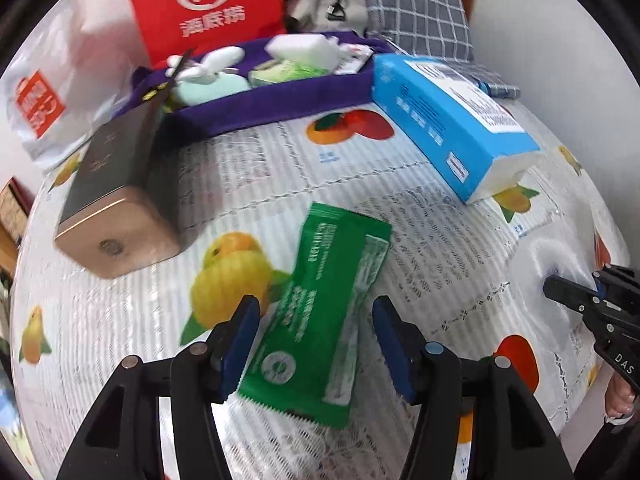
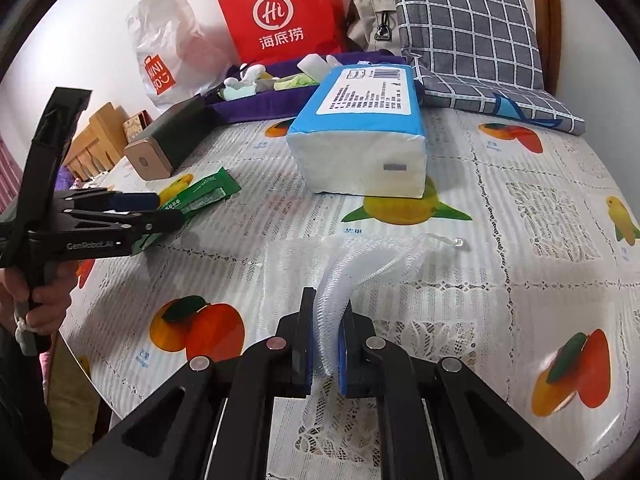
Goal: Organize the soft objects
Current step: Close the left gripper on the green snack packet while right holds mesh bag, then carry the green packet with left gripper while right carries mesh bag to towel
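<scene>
A green flat sachet point(image 1: 324, 312) lies on the fruit-print tablecloth. My left gripper point(image 1: 316, 334) is open, its blue pads on either side of the sachet's near half; it also shows in the right wrist view point(image 2: 160, 210) over the sachet point(image 2: 200, 196). My right gripper point(image 2: 326, 338) is shut on a white mesh pouch point(image 2: 356, 264), whose far part rests on the table. A purple fabric tray point(image 1: 280, 96) at the back holds several soft items, among them a white sponge point(image 1: 304, 50) and a mint plush point(image 1: 208, 86).
A blue tissue pack point(image 2: 360, 132) lies mid-table. A dark box with a gold end point(image 1: 116, 196) lies at left. A red paper bag point(image 2: 280, 12), a white plastic bag point(image 2: 168, 48), a grey pouch point(image 2: 372, 20) and a checked cushion point(image 2: 472, 40) stand behind.
</scene>
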